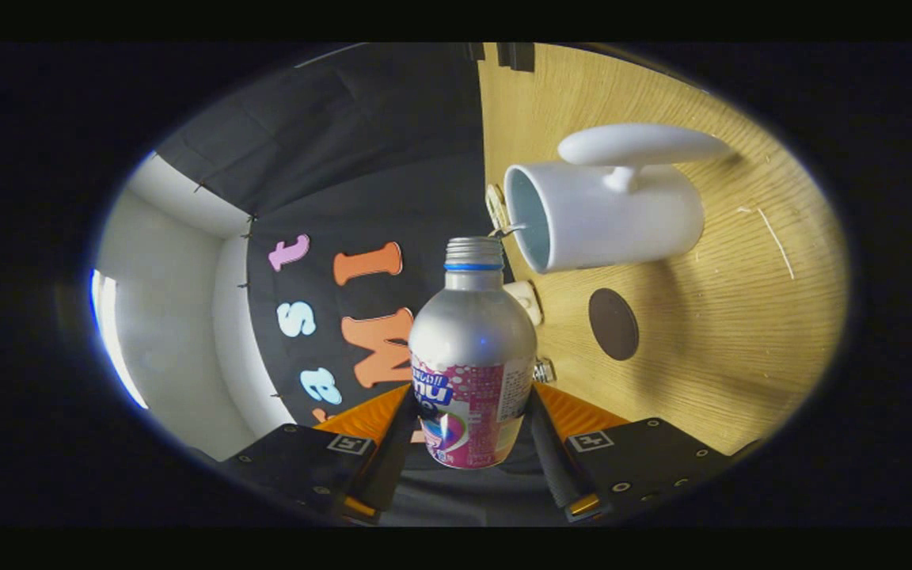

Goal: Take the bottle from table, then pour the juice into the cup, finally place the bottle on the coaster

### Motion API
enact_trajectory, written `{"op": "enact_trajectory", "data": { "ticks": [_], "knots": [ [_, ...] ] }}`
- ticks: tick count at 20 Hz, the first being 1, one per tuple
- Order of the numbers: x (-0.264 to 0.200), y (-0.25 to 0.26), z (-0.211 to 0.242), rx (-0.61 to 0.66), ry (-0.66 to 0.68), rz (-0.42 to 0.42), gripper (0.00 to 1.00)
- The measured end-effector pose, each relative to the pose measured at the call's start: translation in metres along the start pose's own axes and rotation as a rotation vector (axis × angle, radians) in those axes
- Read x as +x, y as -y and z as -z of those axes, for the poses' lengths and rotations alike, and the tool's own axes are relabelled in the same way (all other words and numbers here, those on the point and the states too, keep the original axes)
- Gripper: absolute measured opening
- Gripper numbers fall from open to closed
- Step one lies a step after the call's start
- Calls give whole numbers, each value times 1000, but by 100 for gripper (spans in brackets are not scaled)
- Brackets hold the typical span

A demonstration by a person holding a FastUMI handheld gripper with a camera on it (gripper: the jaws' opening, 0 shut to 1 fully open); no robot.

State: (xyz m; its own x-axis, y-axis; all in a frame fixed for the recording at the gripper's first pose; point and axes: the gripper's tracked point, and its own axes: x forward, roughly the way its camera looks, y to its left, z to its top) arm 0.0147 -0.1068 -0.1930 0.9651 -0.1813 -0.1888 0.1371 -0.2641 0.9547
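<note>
Bottle tipped over the cup, whole view rolled sideways

The gripper (468,431) has both fingers clamped on the labelled lower half of the silver bottle (472,348), one on each side, so it's held between them with its open, capless neck pointing away, right up against the rim of the white cup (606,218). The cup has a long white handle and stands on the light wood-grain table (741,317), which fills the right side because the camera is rolled over. A thin dribble seems to be at the bottle's mouth, though that's hard to call. The round dark brown coaster (613,323) lies bare on the wood, near the cup, right of the bottle. Left of the table is the black cloth wall (361,158), then a pale plain wall (171,317) with a bright strip at its far left.
</note>
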Motion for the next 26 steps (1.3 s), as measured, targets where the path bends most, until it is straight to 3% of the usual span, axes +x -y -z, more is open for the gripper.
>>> {"op": "enact_trajectory", "data": {
  "ticks": [26],
  "knots": [
    [2,-17,-11,44,11,-30,75]
  ]
}}
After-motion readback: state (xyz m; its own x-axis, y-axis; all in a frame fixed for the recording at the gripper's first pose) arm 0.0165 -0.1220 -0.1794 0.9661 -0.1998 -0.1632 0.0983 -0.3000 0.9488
